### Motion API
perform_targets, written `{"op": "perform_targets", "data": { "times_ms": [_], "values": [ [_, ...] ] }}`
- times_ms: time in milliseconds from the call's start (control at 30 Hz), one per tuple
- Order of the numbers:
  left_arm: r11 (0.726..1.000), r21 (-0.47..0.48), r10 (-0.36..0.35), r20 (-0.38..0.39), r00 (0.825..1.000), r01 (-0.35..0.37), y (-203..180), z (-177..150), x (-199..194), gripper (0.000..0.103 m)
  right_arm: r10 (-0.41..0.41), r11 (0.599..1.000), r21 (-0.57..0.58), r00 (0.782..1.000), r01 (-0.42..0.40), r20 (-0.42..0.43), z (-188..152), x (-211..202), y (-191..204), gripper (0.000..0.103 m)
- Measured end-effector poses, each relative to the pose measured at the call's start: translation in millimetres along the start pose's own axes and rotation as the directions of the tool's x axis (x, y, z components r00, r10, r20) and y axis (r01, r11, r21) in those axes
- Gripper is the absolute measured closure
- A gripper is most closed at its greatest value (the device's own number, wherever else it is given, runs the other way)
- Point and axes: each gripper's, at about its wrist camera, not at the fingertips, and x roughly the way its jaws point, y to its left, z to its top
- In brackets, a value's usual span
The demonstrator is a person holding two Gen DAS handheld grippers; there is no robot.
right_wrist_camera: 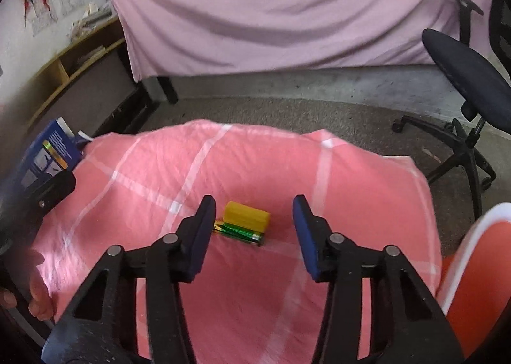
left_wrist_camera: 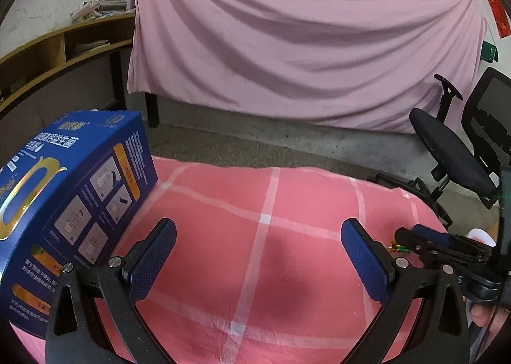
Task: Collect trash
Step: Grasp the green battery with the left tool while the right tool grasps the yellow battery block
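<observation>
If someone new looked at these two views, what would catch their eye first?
Probably the yellow block lying against green batteries on the pink checked cloth, framed between the open jaws of the right gripper. Next, the big blue box at the cloth's left edge, beside the open left gripper.

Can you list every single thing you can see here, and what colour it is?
cloth: one, pink with white stripes, covering the table
block: one, yellow, mid-cloth
batteries: a few, green, against the block
box: one, blue, at the cloth's left edge
sheet: one, pale pink, hung behind
chair: one, black, right
shelf: one, wooden, left
left gripper: black with blue pads, open over bare cloth
right gripper: same, open around block and batteries
</observation>
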Motion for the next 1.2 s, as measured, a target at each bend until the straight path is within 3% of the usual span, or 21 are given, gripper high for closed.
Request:
{"op": "perform_targets", "data": {
  "times_ms": [33, 233, 467, 667, 833, 933, 1067, 1200],
  "values": [
    [1.0, 0.001, -0.002, -0.005, 1.0, 0.002, -0.8, -0.3, 0.7, 0.002, 0.005, 1.0, -0.001, 1.0, -0.005, -0.017, -1.0, 3.3, -0.1, 0.051],
    [0.999, 0.039, -0.011, -0.055, 0.998, 0.013, -11.9, 2.4, 8.9, 0.002, 0.06, 0.997, 0.049, 0.998, -0.06, 0.009, -4.4, -5.7, -11.8, 0.052],
    [0.991, 0.115, -0.05, -0.139, 0.989, 0.066, -36.7, 2.5, 23.5, 0.002, 0.01, 0.995, 0.101, 0.999, -0.013, 0.039, -6.6, -21.5, -35.8, 0.052],
    [0.972, 0.167, -0.123, -0.253, 0.96, 0.168, -71.0, 1.9, 44.0, 0.003, -0.016, 0.992, 0.126, 0.998, 0.009, 0.053, -11.1, -35.8, -52.9, 0.052],
    [0.955, 0.207, -0.151, -0.279, 0.948, 0.213, -100.1, -1.3, 49.9, 0.004, -0.047, 0.994, 0.107, 0.995, 0.037, 0.091, -19.4, -56.0, -63.4, 0.052],
    [0.94, 0.238, -0.17, -0.29, 0.942, 0.243, -120.3, -4.3, 52.6, 0.009, -0.055, 0.992, 0.119, 0.992, 0.042, 0.112, -23.6, -63.7, -75.7, 0.052],
    [0.923, 0.287, -0.16, -0.318, 0.934, 0.256, -147.1, -7.0, 63.6, 0.025, -0.065, 0.988, 0.146, 0.99, 0.046, 0.125, -29.3, -70.7, -87.0, 0.052],
    [0.912, 0.328, -0.134, -0.326, 0.936, 0.245, -164.8, -7.2, 71.3, 0.029, -0.071, 0.984, 0.171, 0.987, 0.046, 0.143, -35.5, -79.1, -97.1, 0.052]
  ]
}}
